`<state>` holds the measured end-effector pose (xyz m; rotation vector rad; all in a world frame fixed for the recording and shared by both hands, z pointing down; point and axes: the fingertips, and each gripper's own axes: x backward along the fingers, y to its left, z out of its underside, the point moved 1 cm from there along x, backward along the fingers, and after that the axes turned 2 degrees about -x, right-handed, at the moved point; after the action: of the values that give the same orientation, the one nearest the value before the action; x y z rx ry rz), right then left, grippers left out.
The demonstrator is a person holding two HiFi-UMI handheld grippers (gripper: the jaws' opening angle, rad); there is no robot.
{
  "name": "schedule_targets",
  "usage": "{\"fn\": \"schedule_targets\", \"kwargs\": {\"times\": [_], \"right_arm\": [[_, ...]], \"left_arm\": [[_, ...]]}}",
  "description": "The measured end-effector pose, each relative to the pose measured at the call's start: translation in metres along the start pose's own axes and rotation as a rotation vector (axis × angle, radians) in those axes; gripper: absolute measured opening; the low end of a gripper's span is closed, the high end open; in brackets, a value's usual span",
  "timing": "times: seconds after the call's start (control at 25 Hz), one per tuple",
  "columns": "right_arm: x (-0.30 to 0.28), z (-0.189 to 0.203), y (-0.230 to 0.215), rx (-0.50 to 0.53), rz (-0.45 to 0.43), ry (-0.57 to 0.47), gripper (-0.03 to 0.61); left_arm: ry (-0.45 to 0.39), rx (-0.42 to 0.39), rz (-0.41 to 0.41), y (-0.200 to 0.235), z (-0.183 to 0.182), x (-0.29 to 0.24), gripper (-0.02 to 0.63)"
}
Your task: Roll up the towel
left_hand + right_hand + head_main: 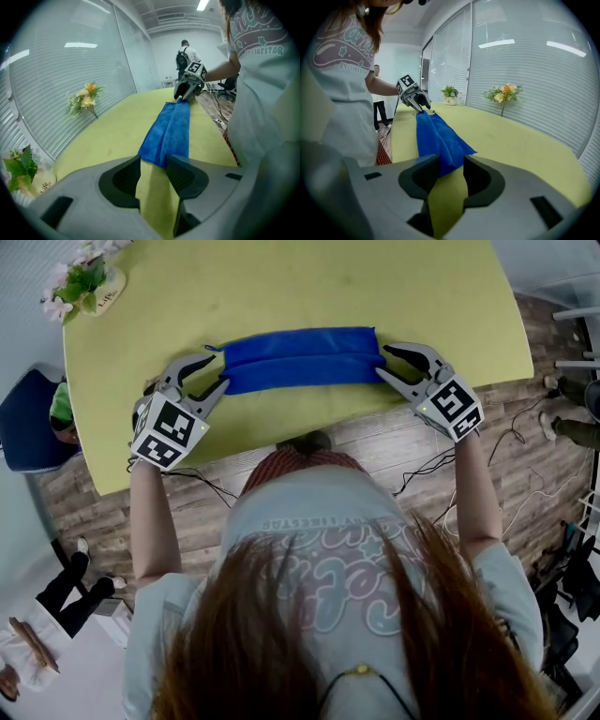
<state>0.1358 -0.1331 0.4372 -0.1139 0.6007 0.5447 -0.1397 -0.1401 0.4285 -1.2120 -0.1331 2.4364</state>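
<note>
**Towel stretched between two open grippers**

The blue towel [300,359] is laid flat on the yellow-green table [281,287], in the upper middle of the head view. Its long axis runs left to right across the frame. One short end is met by the left gripper [217,371] at the left, the other by the right gripper [383,361] at the right. Neither gripper is nearer: each is set at its own end and pointed inward along the strip.

In both gripper views the jaws are seen standing apart, with bare table between them and only the towel's end edge reaching in at the tips. No pad is seen pressing on the cloth, so nothing is gripped.

The towel is folded lengthwise into a narrow band with a line running down its middle. Its pile looks soft, and the ends are slightly uneven.

For rolling, it is judged that one short end must be taken up and turned over towards the other, along that long axis.
</note>
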Motion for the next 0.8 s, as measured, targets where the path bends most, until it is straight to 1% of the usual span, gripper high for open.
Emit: {"fn": "schedule_targets", "kwargs": {"times": [0.2, 0.4, 0.52, 0.64, 0.72, 0.8], "right_arm": [[0.011, -0.006, -0.001, 0.034, 0.031, -0.026, 0.156], [0.024, -0.012, -0.006, 0.081, 0.106, -0.067, 0.156], [0.033, -0.017, 0.004, 0.118, 0.106, -0.089, 0.156], [0.029, -0.017, 0.02, 0.167, 0.083, -0.077, 0.156], [0.022, -0.013, 0.029, 0.191, 0.06, -0.059, 0.156], [0.017, -0.01, 0.036, 0.217, 0.043, -0.044, 0.156]], "left_arm": [[-0.042, 0.014, -0.025, 0.004, -0.001, 0.008, 0.143], [-0.015, 0.0, -0.086, 0.012, 0.011, 0.02, 0.143], [-0.07, -0.016, -0.101, 0.006, 0.002, 0.028, 0.142], [-0.108, -0.072, -0.083, -0.012, -0.009, 0.032, 0.143], [-0.108, -0.119, -0.068, -0.025, -0.015, 0.029, 0.143], [-0.101, -0.147, -0.043, -0.035, -0.019, 0.023, 0.143]]}}
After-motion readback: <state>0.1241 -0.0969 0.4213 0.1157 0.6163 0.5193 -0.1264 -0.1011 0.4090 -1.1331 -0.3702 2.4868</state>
